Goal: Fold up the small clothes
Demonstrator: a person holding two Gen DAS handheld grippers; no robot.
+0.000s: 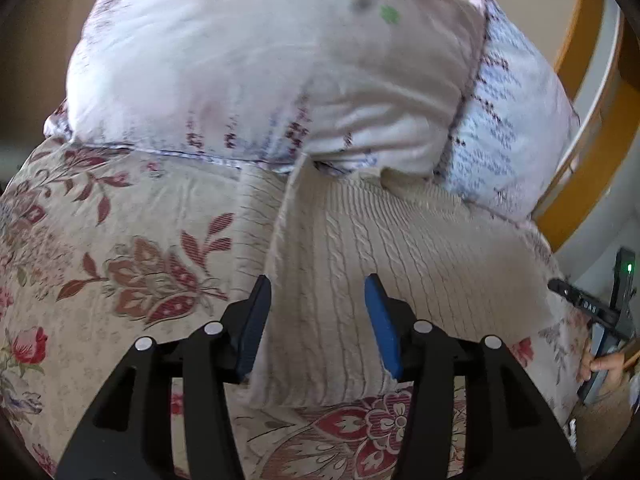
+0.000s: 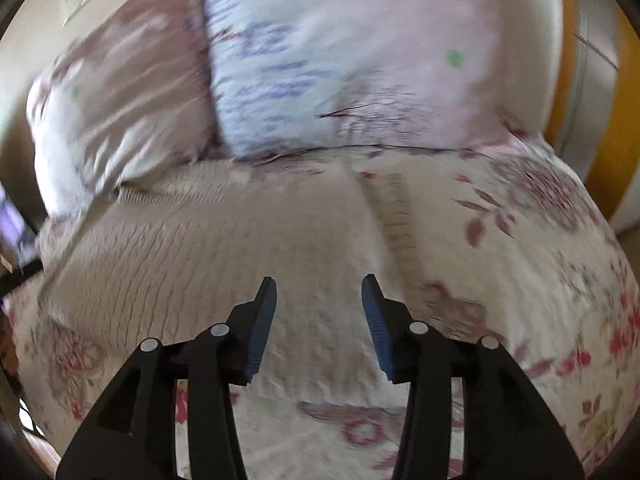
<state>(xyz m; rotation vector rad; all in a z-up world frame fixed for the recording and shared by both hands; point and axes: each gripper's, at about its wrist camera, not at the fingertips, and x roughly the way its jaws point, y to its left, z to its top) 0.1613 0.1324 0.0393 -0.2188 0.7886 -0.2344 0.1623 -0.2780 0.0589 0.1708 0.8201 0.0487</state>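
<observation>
Cream cable-knit sweater [image 1: 360, 240] lies spread on the floral bedspread [image 1: 120, 240], its top against the pillows [image 1: 240, 80]. Left tool [image 1: 318, 320] hovers wide over it, empty; right tool [image 2: 319, 320] also wide, empty. Soft, light, floppy knit — likely best pinched at a hem corner or edge.

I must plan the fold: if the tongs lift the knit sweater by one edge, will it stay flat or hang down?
The sweater will likely droop: it is soft cable knit, already creased into a fold. It probably will not slip, since the ribs give grip. Over the flowered cover it may drag rather than slide.
</observation>
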